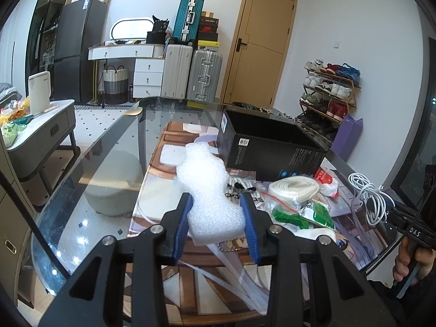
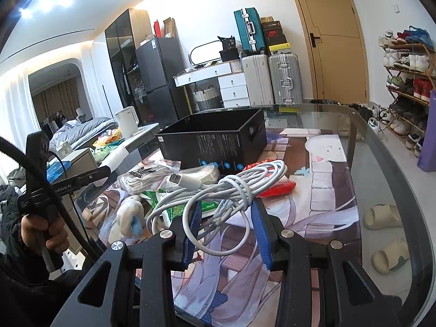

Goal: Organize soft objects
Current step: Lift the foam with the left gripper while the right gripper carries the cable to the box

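My left gripper (image 1: 216, 204) is shut on a white foam piece (image 1: 209, 188) and holds it above the printed mat (image 1: 190, 280). My right gripper (image 2: 226, 209) has its fingers on both sides of a coiled white cable (image 2: 231, 188); the cable also shows in the left wrist view (image 1: 368, 193). An open black box (image 1: 269, 147) stands on the mat beyond both grippers and shows in the right wrist view (image 2: 215, 141). A white rope bundle in a bag (image 1: 294, 188), a green packet (image 1: 299, 216) and a red packet (image 2: 275, 188) lie in front of the box.
A glass table (image 2: 381, 163) carries the mat. A small white plush (image 2: 130, 212) lies at the mat's left in the right wrist view. A shoe rack (image 1: 329, 92), suitcases (image 1: 190, 73) and a door (image 1: 261, 38) stand behind. Slippers (image 2: 387, 234) lie on the floor.
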